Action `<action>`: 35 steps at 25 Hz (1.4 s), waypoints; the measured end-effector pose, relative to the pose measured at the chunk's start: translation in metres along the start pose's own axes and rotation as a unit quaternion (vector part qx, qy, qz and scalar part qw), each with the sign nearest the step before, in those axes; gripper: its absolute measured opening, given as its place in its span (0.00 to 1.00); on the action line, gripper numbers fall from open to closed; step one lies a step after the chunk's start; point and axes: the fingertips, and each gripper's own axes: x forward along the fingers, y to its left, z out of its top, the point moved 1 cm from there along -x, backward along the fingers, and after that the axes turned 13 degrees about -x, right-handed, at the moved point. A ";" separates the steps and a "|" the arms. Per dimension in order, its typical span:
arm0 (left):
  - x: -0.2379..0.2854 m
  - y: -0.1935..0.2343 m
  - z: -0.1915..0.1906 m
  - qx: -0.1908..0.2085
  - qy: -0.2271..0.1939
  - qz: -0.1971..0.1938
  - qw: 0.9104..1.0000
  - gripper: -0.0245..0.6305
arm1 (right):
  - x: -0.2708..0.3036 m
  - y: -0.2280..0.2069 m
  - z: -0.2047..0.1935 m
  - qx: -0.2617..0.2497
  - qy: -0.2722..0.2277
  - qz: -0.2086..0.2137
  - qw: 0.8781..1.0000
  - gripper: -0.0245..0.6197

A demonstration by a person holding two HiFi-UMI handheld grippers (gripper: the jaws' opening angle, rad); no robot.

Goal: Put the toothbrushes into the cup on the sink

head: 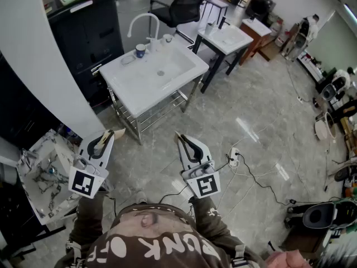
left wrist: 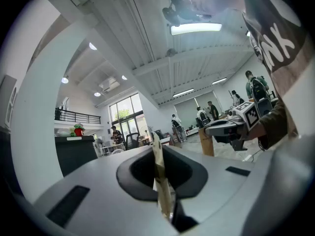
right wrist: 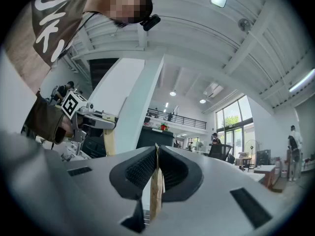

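The white sink stands on a metal frame a few steps ahead of me in the head view. A small blue and white cup sits on its back rim beside the curved faucet. Small items lie near the cup; I cannot make out toothbrushes among them. My left gripper and right gripper hang over the floor, well short of the sink, both shut and empty. In the left gripper view my left gripper is tilted up at the ceiling, its jaws pressed together. The right gripper stands the same way in its own view.
A second white sink and a black office chair stand beyond the first. A black cabinet and a white column are at the left, with a marble basin close by. Cables and a power strip lie on the floor at right.
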 end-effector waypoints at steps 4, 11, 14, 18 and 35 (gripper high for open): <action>0.001 0.006 0.001 0.003 0.002 0.001 1.000 0.06 | 0.007 0.000 0.001 -0.001 0.001 0.001 1.000 0.09; 0.000 0.018 -0.001 0.001 -0.002 0.001 1.000 0.06 | 0.016 0.003 0.000 0.006 -0.001 0.000 1.000 0.09; 0.000 0.026 -0.003 -0.001 -0.007 -0.002 1.000 0.06 | 0.023 0.005 -0.001 0.011 -0.001 -0.002 1.000 0.09; -0.001 0.041 -0.004 -0.004 -0.016 -0.010 1.000 0.06 | 0.037 0.012 0.001 0.002 0.004 -0.007 1.000 0.09; 0.096 0.114 -0.032 -0.010 -0.009 -0.012 1.000 0.06 | 0.126 -0.042 -0.071 -0.007 0.012 -0.014 1.000 0.09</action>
